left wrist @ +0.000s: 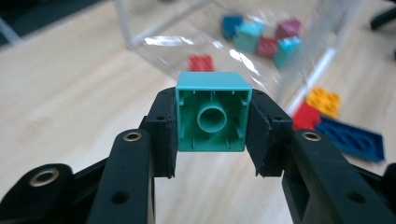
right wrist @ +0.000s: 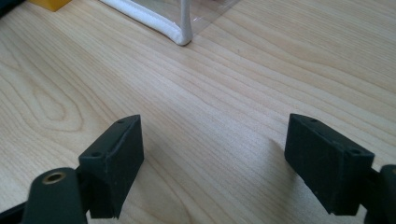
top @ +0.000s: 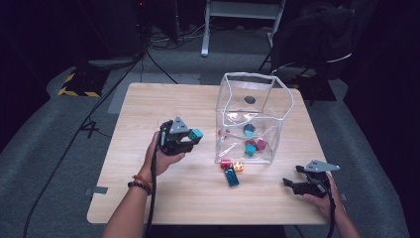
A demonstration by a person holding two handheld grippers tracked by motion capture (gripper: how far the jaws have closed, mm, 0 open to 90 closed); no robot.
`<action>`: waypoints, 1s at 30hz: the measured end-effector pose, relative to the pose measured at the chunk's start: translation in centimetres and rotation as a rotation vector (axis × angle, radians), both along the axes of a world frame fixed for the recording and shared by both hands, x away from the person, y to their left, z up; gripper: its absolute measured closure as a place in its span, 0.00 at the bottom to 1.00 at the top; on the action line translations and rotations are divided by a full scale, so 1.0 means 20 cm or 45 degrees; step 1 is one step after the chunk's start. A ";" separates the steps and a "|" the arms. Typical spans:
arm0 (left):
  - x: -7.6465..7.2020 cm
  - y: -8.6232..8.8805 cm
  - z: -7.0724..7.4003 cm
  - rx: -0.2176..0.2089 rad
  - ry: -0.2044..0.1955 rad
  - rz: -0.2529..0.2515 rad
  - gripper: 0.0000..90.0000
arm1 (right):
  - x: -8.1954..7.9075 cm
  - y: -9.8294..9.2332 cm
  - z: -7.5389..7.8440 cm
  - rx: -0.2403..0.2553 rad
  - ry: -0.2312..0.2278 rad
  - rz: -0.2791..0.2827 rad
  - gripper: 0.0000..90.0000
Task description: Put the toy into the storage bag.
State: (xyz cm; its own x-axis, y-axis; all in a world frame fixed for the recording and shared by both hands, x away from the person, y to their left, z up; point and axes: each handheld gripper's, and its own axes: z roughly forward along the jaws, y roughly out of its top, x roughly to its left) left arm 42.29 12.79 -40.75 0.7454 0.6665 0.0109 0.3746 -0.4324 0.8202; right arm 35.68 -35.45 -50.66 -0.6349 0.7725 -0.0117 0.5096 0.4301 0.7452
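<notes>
The left gripper [left wrist: 211,135] grips a teal block [left wrist: 212,112] tight between its jaws, up off the desk [top: 163,198] and left of the clear box [top: 252,119]. More blocks sit inside the box. The right gripper [right wrist: 212,163] rests low on the desk, its jaws wide apart around nothing.

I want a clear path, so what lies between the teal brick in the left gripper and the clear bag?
In the high view, bare wooden table separates the teal brick, clamped in the left gripper, from the clear bag.
</notes>
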 end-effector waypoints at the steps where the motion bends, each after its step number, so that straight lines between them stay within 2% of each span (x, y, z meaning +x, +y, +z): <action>1: 0.02 0.01 0.03 -0.005 -0.009 0.009 0.65 | 0.00 0.00 0.00 0.000 0.000 0.000 0.22; 8: 0.15 0.03 0.17 -0.014 -0.037 0.070 0.65 | 0.00 0.00 0.00 0.000 0.000 0.000 0.22; 10: 0.18 0.03 0.21 -0.040 -0.044 0.083 0.65 | 0.00 0.00 0.00 -0.001 0.000 0.001 0.22; 16: 0.27 -0.02 0.33 -0.056 -0.071 0.106 0.65 | 0.00 0.00 0.00 0.000 0.000 0.000 0.22; 23: 0.31 -0.10 0.41 -0.043 -0.093 0.078 0.65 | 0.00 0.00 0.00 0.000 0.000 0.000 0.22; 27: 0.32 -0.15 0.45 -0.063 -0.105 0.085 0.65 | 0.00 0.00 0.00 -0.001 0.000 0.001 0.22; 30: 0.32 -0.20 0.49 -0.074 -0.133 0.064 0.65 | 0.00 0.00 0.00 -0.001 -0.001 0.002 0.22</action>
State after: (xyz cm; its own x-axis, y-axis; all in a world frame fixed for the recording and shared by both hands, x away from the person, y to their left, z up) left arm 48.68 8.89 -30.86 0.7078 0.7049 0.0465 0.3062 -0.3655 0.8790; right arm 35.67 -35.45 -50.65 -0.6358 0.7718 -0.0126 0.5085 0.4311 0.7454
